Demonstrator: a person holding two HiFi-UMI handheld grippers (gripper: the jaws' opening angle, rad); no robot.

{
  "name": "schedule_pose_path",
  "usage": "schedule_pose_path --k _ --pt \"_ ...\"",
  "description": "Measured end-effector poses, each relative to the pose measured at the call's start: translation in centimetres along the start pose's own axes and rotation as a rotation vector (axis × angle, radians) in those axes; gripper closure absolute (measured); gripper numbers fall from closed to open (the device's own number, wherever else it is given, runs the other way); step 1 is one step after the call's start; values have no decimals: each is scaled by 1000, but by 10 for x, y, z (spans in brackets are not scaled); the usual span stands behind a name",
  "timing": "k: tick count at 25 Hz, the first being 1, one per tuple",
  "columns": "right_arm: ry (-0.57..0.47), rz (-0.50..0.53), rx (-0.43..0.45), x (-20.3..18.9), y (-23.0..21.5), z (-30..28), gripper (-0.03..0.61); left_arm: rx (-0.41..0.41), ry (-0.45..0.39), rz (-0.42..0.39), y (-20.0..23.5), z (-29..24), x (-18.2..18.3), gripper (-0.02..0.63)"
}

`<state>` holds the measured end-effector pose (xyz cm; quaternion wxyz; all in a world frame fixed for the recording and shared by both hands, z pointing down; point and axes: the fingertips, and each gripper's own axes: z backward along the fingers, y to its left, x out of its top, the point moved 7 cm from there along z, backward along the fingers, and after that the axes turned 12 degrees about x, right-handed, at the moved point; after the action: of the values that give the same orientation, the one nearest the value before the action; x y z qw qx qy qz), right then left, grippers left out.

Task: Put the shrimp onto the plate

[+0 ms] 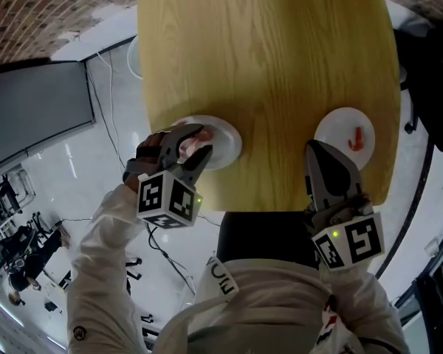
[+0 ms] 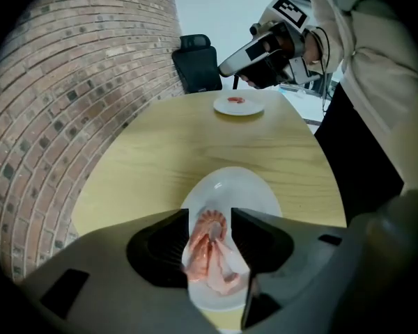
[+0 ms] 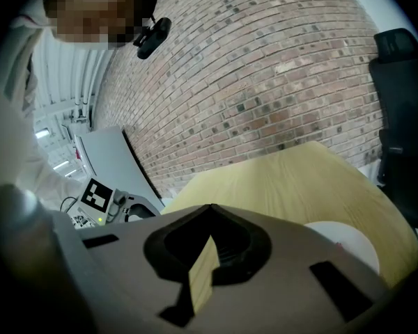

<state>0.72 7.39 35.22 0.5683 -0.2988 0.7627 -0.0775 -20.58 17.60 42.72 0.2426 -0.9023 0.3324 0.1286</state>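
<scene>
A pink shrimp (image 2: 209, 245) lies on a white plate (image 2: 244, 186) at the near left of the round wooden table (image 1: 266, 65). My left gripper (image 2: 209, 214) hangs low over that plate, open, with the shrimp between its jaws and a gap on the right side. In the head view the same gripper (image 1: 194, 144) covers part of the left plate (image 1: 225, 142). A second shrimp (image 1: 358, 139) rests on the right plate (image 1: 340, 127). My right gripper (image 1: 316, 147) is at that plate's near left edge, shut with nothing in it; its tips (image 3: 209, 211) meet.
The table's near edge (image 1: 280, 206) runs just in front of both grippers. A curved brick wall (image 3: 265, 82) stands to the left of the table, a black office chair (image 2: 198, 65) beyond its far side. A grey monitor (image 1: 37, 109) sits off the table at the left.
</scene>
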Motion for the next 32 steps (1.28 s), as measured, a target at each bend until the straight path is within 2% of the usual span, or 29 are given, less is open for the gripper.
schedule_pose_path --k 6,15,32 --pt "4 -9 -4 -2 1 -2 555 -49 42 -49 6 -6 -4 437" --pt "0 -31 -24 -6 -3 -1 554 -111 68 -80 3 -15 -3 437" --pt "-8 -51 -45 -11 4 -8 554 -166 49 -24 4 -19 -8 449"
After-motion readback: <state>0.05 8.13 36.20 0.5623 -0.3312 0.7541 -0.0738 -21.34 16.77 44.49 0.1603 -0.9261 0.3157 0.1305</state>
